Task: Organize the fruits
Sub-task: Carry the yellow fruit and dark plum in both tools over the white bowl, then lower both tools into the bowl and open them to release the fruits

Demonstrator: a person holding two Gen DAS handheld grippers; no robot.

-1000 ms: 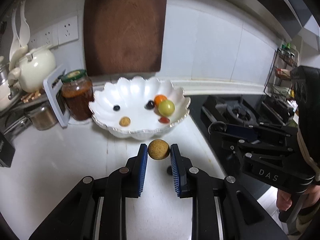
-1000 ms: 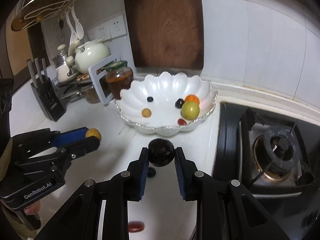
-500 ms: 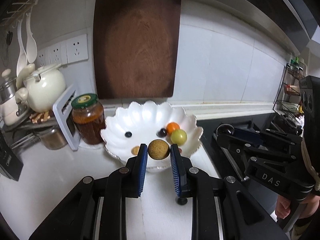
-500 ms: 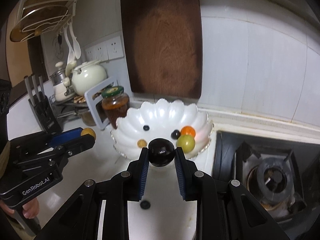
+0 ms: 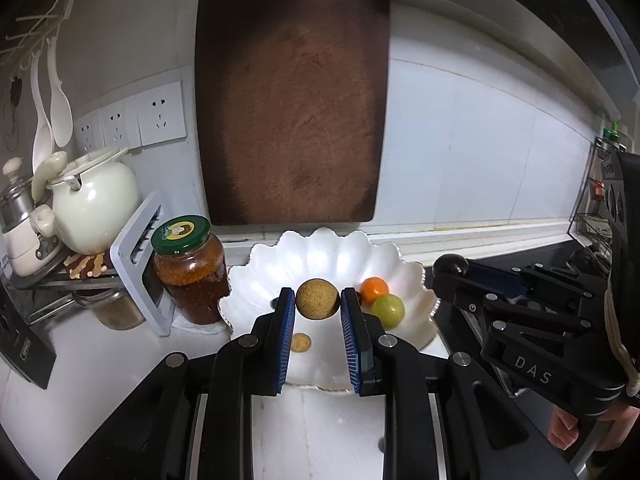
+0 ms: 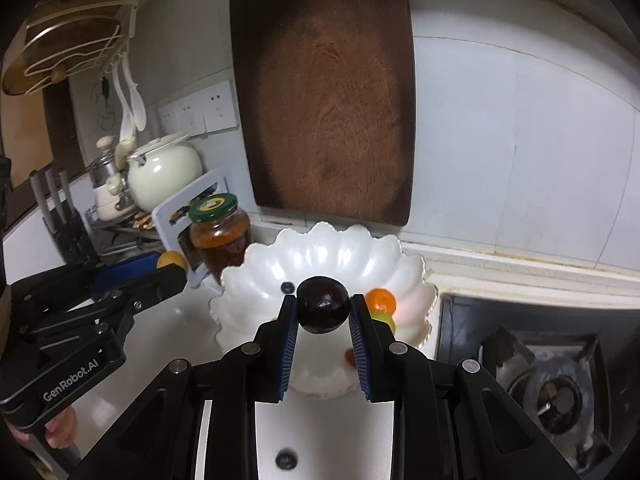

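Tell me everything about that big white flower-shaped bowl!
The white bowl is glossy, like glazed ceramic, with a scalloped petal rim. It sits upright on the white counter, below the wooden cutting board and beside a jar, perhaps touching it. Inside lie an orange fruit, a green fruit, a small tan fruit and a blueberry.

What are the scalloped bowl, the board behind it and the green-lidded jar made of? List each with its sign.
Scalloped bowl: looks like glazed ceramic, possibly pearly glass; glossy white with bright highlights.
Cutting board: wood, matte dark brown; grain and a worn, paler centre.
Jar: clear glass, since the amber contents show through; green lid probably printed metal.
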